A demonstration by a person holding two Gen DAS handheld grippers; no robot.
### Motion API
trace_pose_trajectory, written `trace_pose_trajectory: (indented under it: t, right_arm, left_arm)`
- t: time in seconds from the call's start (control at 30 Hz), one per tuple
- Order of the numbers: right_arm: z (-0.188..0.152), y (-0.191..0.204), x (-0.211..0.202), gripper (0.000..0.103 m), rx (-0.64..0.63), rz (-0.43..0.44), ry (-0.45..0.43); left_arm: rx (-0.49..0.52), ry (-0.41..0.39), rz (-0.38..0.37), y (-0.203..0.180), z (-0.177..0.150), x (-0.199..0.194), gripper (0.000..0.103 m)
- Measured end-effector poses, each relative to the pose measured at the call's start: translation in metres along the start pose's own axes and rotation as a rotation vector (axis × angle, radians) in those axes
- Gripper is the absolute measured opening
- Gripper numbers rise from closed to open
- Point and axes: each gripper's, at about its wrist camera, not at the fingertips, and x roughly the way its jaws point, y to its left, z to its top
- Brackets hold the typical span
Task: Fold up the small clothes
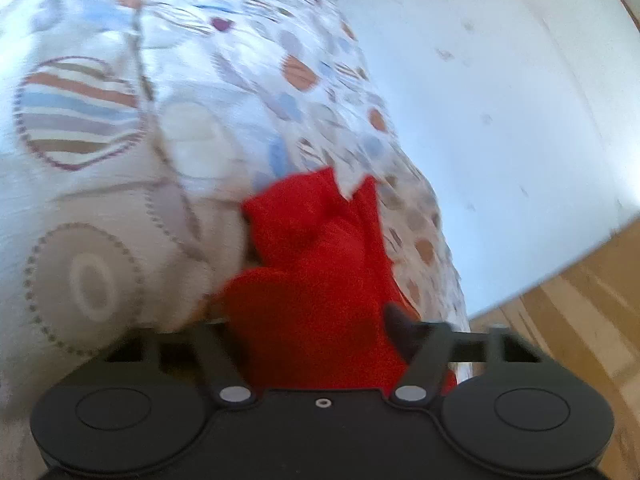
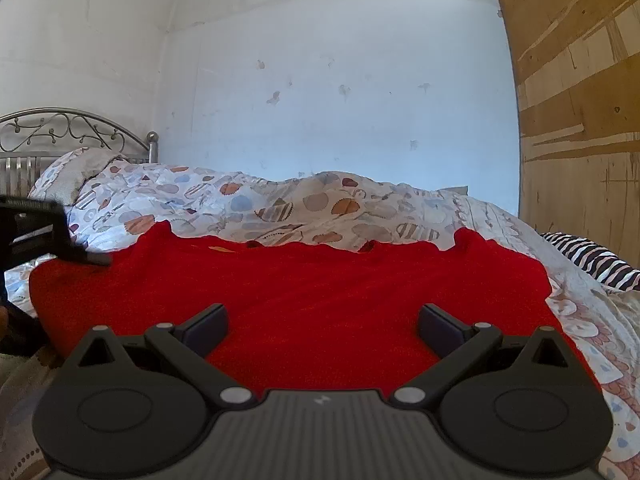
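The red garment lies spread flat on the patterned quilt, its far edge wavy and its two far corners peaked. We judge the fold is only starting: one corner is taken, nothing is doubled over yet.

In the left wrist view our left gripper is closed on a bunch of the red cloth, which rises out between the fingers and hides the tips. From the right wrist view the same gripper shows dark at the garment's left edge. Our right gripper hovers just over the near part of the cloth with its fingers wide apart, holding nothing.

Next, as we see it, the right one must close on the near right edge, so both sides can lift and carry over together; a one-sided pull would likely drag the cloth askew.

For room: the quilt bulges behind the garment, a striped cloth lies off to the right, the wall stands beyond, and a wooden panel closes the right side.
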Motion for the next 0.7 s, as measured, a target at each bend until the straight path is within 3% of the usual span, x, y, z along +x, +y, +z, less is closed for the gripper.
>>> trace_pose_trajectory:
  t: [0.13, 0.33, 0.53, 0.7]
  right_arm:
    - [0.008, -0.002, 0.003, 0.103, 0.016, 0.005, 0.041]
    - [0.025, -0.026, -0.006, 0.103, 0.128, 0.078, 0.073]
    - [0.037, -0.065, -0.04, 0.103, 0.199, 0.023, 0.015]
    - [0.033, -0.104, -0.071, 0.103, 0.23, -0.106, -0.017]
  left_arm:
    - [0.012, -0.014, 0.005, -0.007, 0.002, -0.001, 0.039]
    - [0.229, -0.014, -0.017, -0.049, 0.009, 0.001, 0.03]
    - [0.44, 0.009, -0.072, -0.108, 0.008, 0.018, 0.026]
    - [0.665, 0.092, -0.17, -0.185, -0.015, 0.037, 0.024]
